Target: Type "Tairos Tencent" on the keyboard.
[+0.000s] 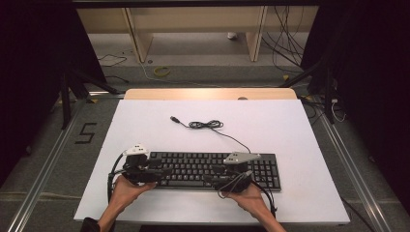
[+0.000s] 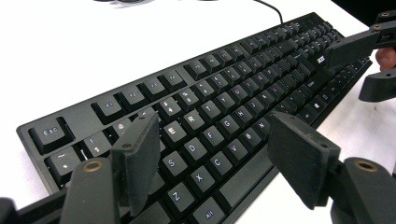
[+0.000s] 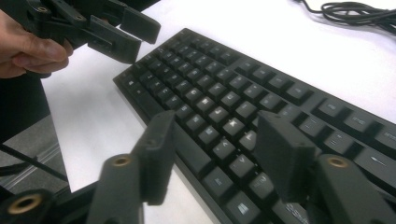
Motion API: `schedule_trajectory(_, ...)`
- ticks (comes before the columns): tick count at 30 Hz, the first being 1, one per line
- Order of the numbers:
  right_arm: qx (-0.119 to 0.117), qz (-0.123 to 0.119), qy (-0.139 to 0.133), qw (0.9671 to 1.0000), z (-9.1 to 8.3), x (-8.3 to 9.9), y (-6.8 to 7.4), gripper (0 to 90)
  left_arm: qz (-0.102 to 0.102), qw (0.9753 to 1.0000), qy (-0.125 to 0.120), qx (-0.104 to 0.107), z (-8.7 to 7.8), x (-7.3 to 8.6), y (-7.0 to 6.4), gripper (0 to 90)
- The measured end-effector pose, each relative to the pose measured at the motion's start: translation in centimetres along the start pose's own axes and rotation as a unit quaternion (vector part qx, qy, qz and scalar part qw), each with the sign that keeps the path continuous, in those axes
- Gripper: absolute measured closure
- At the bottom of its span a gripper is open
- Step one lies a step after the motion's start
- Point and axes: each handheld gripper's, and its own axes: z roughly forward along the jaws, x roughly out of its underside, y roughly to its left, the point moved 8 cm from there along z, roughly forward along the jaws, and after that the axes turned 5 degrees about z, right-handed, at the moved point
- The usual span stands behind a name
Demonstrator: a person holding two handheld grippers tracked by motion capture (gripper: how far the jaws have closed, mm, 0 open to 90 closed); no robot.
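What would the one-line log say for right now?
left gripper: open, over keyboard left end | right gripper: open, over its right part | cable: loose on table

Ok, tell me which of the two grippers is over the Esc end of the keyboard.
The left gripper. In its own view its open jaws straddle the letter keys just beside Esc on the keyboard. The right gripper hovers further along, nearer the number-pad end.

My left gripper (image 1: 155, 172) hides the keyboard's (image 1: 193, 166) left end in the high view | my right gripper's view cuts its right end off | far key legends unreadable
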Motion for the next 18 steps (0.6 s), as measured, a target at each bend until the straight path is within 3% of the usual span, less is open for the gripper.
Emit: schedule_trajectory(18, -0.012, -0.025, 0.028, 0.9992, 3.2, -0.3, 1.2, 83.6, -0.008, 0.9998, -0.015, -0.007, -0.9, 0.5, 0.3, 31.5)
